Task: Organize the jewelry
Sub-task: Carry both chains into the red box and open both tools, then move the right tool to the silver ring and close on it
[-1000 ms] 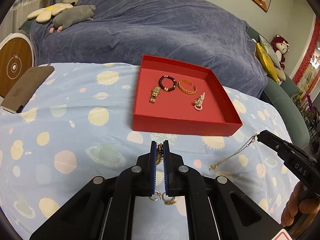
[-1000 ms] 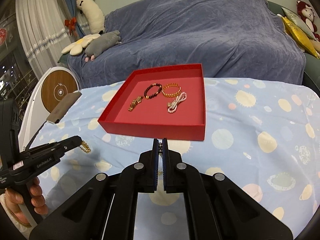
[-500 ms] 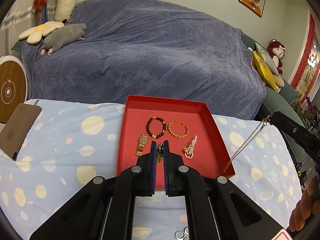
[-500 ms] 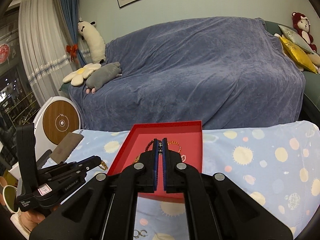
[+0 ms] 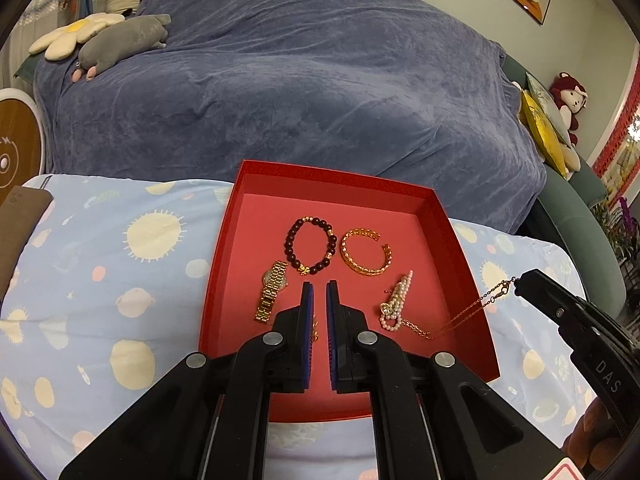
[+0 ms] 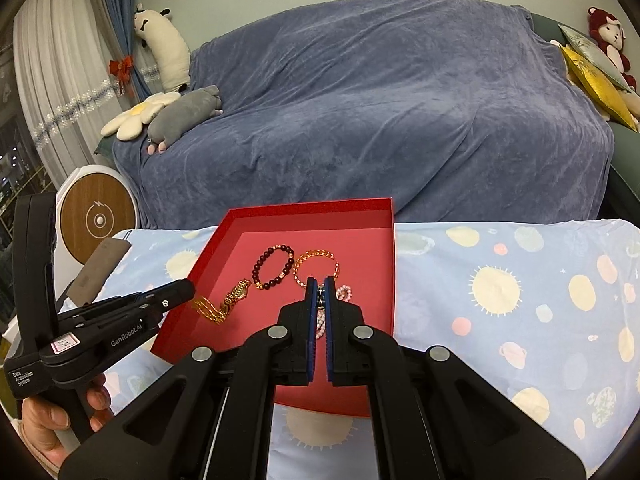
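A red tray (image 5: 224,248) (image 6: 390,264) holds a dark bead bracelet (image 5: 310,250), a gold cuff (image 5: 366,254), a gold watch (image 5: 273,295) and a pearl piece (image 5: 394,306). My left gripper (image 5: 318,292) (image 6: 188,290) is shut on a thick gold chain (image 6: 208,309) that hangs into the tray's left side. My right gripper (image 6: 319,284) (image 5: 516,283) is shut on a thin gold necklace (image 5: 460,316), which trails down onto the tray floor beside the pearl piece.
The tray sits on a blue cloth with sun and planet prints (image 5: 120,280). A sofa under a blue-grey cover (image 5: 300,92) stands behind, with plush toys (image 5: 120,40). A brown flat object (image 5: 20,216) lies at the cloth's left edge.
Both grippers have moved forward and down over the tray. The thin necklace's lower end now rests on the tray floor, and the thick chain hangs lower inside the tray.
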Action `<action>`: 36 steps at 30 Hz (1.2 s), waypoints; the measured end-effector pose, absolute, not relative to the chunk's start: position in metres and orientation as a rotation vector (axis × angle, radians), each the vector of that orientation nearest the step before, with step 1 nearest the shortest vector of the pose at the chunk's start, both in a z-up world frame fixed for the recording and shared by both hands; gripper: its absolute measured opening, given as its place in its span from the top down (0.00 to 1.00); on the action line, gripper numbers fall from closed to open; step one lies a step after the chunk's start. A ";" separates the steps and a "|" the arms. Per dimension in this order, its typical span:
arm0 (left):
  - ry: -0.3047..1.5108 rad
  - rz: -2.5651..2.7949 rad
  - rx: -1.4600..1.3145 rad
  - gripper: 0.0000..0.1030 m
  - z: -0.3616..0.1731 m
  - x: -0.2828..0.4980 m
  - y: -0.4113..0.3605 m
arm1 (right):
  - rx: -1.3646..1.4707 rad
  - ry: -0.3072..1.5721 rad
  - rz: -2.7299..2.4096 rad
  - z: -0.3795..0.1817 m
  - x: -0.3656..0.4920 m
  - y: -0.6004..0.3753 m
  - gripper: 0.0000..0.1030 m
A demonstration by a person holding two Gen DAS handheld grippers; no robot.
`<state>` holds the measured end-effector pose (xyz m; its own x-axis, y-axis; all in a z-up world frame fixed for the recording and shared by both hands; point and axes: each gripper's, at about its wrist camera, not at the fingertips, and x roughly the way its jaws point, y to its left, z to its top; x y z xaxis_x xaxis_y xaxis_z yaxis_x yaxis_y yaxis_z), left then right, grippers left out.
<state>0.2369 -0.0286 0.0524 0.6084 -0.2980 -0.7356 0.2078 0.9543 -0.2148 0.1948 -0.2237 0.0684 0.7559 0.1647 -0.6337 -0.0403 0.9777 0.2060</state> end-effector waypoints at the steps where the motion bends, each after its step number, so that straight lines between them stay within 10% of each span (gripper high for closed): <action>1: 0.873 -0.292 -0.106 0.93 0.052 0.237 -0.030 | 0.185 0.703 0.104 0.068 0.194 -0.225 0.97; 9: 0.874 -0.257 -0.123 0.65 0.053 0.237 -0.024 | 0.194 0.687 0.098 0.073 0.188 -0.228 0.95; 36: 0.922 -0.217 -0.087 0.51 0.024 0.091 0.044 | 0.262 0.871 0.221 0.017 0.044 -0.182 0.84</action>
<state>0.0906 0.0445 0.0239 0.5838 -0.2229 -0.7807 0.1488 0.9747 -0.1670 0.0442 -0.1823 0.0165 0.6248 0.2964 -0.7224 -0.0847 0.9454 0.3146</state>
